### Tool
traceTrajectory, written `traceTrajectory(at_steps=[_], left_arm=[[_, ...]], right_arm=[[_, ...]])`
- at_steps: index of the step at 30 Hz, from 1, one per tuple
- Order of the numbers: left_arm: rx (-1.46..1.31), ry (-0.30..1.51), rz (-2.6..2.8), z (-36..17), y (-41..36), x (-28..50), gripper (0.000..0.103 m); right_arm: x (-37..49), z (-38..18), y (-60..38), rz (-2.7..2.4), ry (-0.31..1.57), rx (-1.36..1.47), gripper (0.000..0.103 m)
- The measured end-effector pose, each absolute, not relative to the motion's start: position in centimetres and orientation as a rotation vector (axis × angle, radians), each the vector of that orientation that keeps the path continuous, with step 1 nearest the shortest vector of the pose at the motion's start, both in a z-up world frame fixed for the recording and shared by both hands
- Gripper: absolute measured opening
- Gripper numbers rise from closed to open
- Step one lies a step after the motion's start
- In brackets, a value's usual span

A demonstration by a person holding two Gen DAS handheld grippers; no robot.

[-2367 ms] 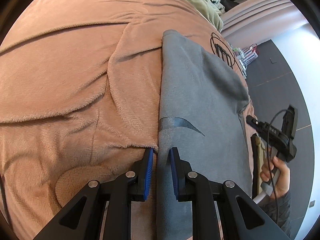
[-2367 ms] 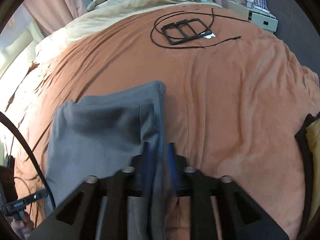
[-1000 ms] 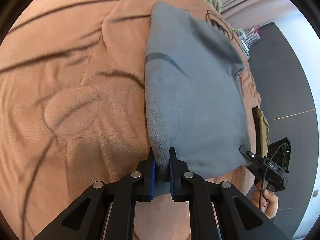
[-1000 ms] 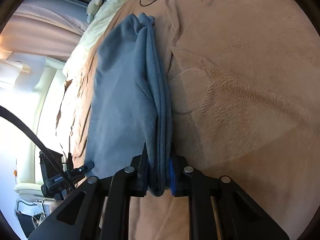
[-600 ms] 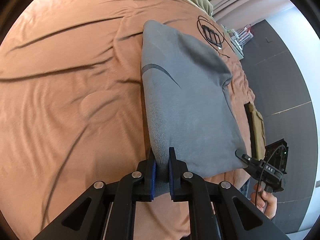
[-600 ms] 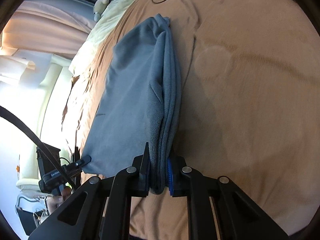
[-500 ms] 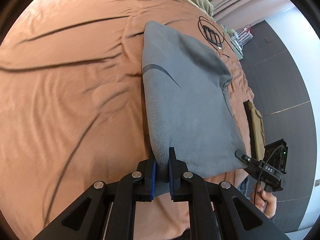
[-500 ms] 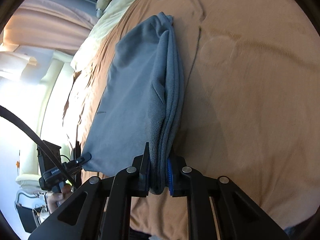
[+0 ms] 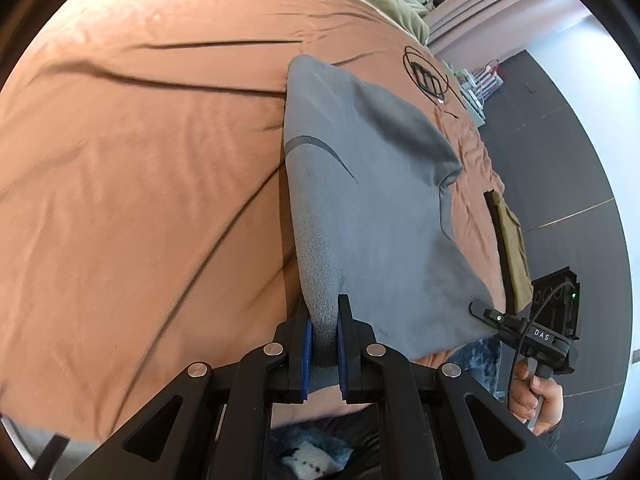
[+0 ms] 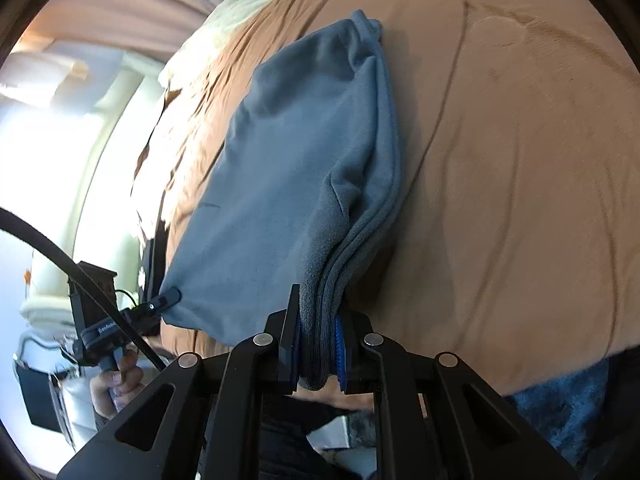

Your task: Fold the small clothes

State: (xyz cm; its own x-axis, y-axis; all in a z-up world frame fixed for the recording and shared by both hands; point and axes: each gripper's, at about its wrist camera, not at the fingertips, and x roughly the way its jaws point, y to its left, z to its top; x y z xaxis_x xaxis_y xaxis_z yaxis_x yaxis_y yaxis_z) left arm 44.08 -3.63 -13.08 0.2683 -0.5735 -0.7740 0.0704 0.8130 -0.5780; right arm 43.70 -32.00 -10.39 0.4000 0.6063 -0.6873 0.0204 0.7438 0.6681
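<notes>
Holding the grey garment [image 9: 372,216] by its two near corners: left gripper [image 9: 323,344] clamped on one, right gripper [image 10: 318,344] clamped on the layered other. Hanging taut between them, stretching away lengthwise, far end resting on the brown blanket [image 9: 140,160].

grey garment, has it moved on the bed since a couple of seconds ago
Yes. The grey garment lay flat on the brown blanket; now its near edge is lifted, clamped by the left gripper and right gripper, nearer the bed's near edge.
</notes>
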Motion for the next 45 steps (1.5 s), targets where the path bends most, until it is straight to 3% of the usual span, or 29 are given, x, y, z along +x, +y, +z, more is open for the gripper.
traceTrajectory(at_steps=[16,17,19,20,21,24,45], left_arm=[[-0.541,1.242,-0.388,-15.2,-0.1,40.2,0.014],[-0.528,1.23,-0.378,-14.8,0.0,40.4,0.015],[-0.512,1.201,-0.377,-14.1,0.2,40.4,0.025],[-0.509,1.175,-0.377,-13.5,0.5,40.5,0.036],[-0.506,1.16,-0.374,-13.1,0.7,40.5,0.047],[-0.48,1.109,-0.35,-11.7,1.4,40.9,0.056],[-0.463,1.049,-0.273,-10.0,-0.7,50.7,0.057]], right_arm=[[42.7,-9.9,-29.4,0.353,1.145,0.581,0.014],[42.3,-9.9,-30.3,0.336,1.133,0.628,0.02],[41.7,-9.2,-31.7,0.294,1.09,0.663,0.044],[41.5,-8.7,-32.1,0.273,1.067,0.661,0.06],[41.5,-8.1,-32.6,0.254,1.037,0.66,0.065],[42.2,-6.4,-33.3,0.258,0.973,0.672,0.066],[57.2,-10.2,-34.2,0.421,0.871,0.739,0.066]])
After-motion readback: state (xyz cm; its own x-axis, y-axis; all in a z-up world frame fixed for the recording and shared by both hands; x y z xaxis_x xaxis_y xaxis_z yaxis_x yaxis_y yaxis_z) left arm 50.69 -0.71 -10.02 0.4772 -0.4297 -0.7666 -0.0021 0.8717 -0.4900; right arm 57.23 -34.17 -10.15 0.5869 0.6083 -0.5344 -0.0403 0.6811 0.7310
